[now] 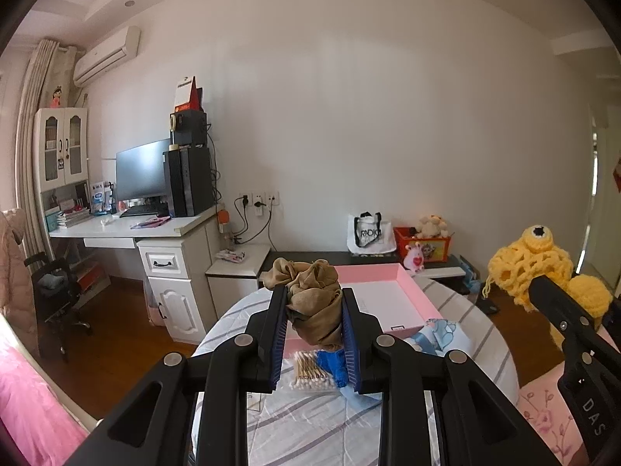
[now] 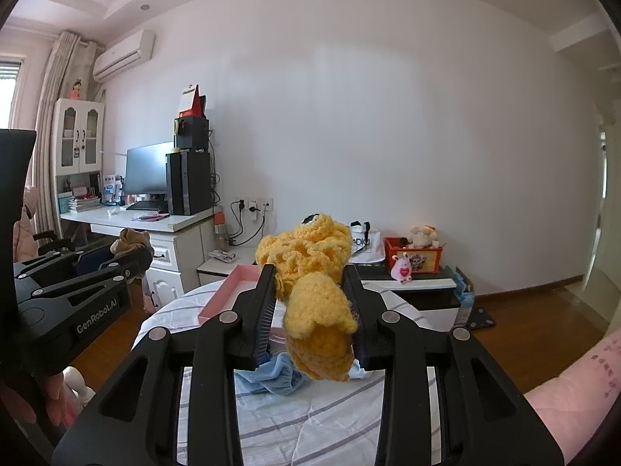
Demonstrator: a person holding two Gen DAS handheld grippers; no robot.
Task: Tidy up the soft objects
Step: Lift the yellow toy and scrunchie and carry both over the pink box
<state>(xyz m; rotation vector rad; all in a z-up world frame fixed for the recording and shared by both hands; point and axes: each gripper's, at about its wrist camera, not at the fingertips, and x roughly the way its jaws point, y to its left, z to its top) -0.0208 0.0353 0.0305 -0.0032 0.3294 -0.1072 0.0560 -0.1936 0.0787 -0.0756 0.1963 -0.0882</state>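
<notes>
1. The pink tray (image 1: 421, 295) is sitting on the striped counter (image 1: 310, 419), open side up, ahead of and below both tongs.
2. The left tongs (image 1: 314, 322) are clamping a bunched brown cloth (image 1: 310, 299), hanging directly before the tray's near edge; I judge these nearer.
3. The right tongs (image 2: 310, 310) are squeezing a yellow crocheted toy (image 2: 314, 291), its long axis drooping downward, above a blue cloth (image 2: 271, 376) just short of the tray.
</notes>
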